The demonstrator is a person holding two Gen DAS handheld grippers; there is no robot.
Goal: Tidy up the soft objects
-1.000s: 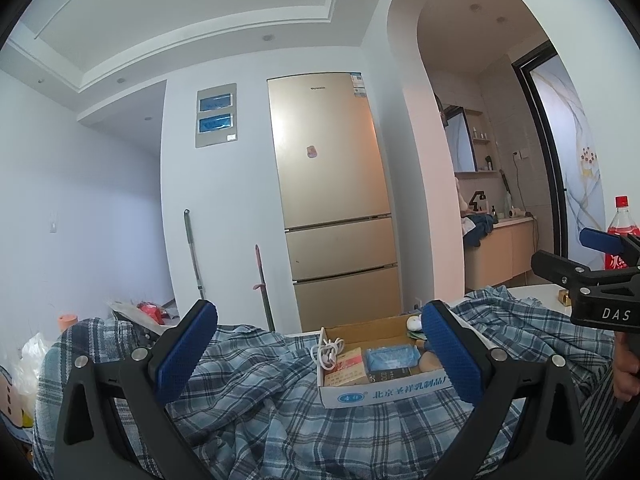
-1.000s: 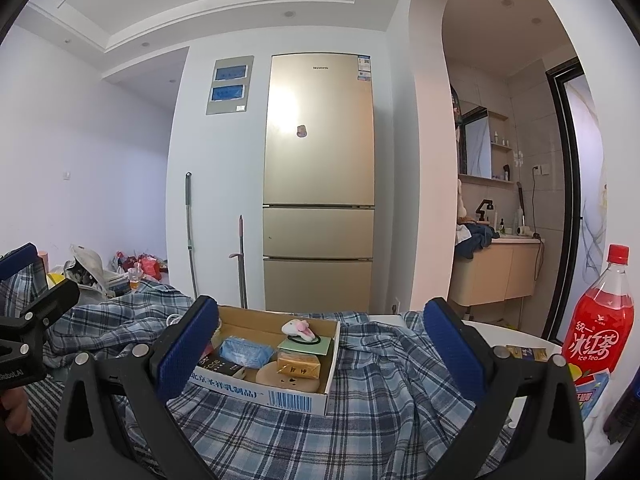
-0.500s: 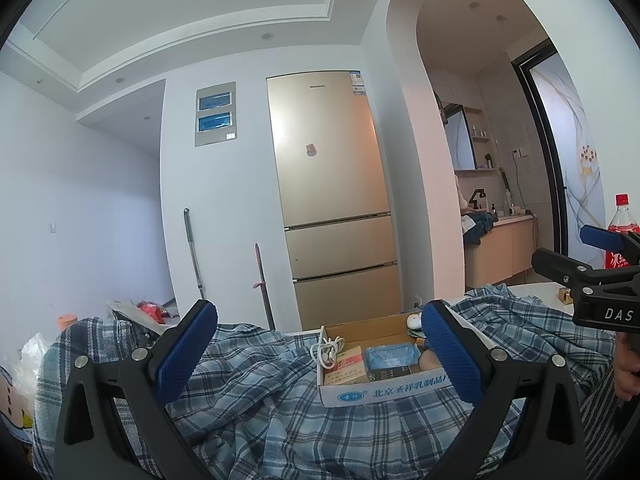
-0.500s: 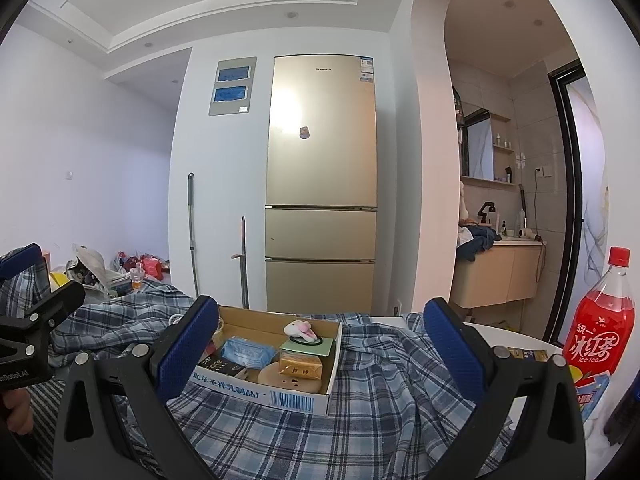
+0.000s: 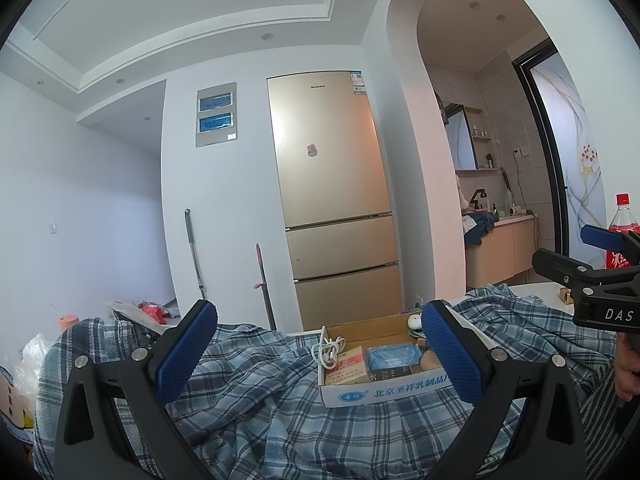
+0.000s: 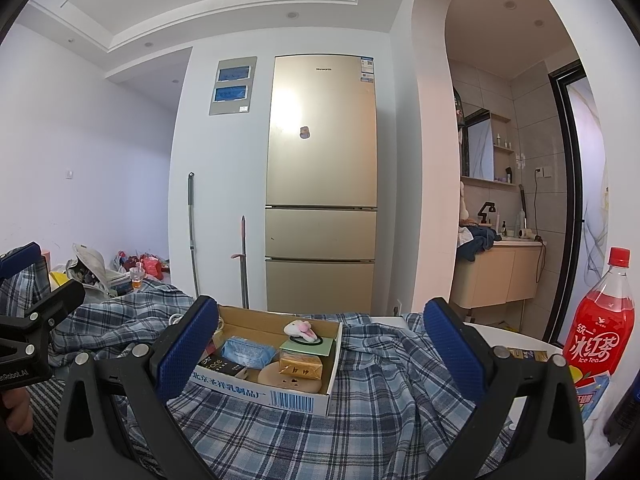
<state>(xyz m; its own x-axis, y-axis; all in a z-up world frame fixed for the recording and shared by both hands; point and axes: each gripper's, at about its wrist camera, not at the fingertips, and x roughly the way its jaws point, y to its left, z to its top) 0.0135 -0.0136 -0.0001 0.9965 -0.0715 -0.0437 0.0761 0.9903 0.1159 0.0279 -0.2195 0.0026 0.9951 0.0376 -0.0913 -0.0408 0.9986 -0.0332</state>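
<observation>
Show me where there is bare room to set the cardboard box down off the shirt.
The only bare patch is the white tabletop between the plaid shirt and the iced tea bottle. Packets crowd its right edge. The shirt covers everything else around the cardboard box. Both tools, left and right, are open.

My left wrist cam sits low over the plaid cloth (image 5: 256,408), facing fwd along its fingers twd the fridge (image 5: 336,200). The cardboard box (image 5: 380,376) lies close, a bit right of centre. Right wrist cam is same height & heading, set further right: box (image 6: 272,360) left of centre, fridge (image 6: 324,184) dead ahead. Both share cloth (image 6: 360,432), box, fridge, & each sees the other gripper at its frame edge.
</observation>
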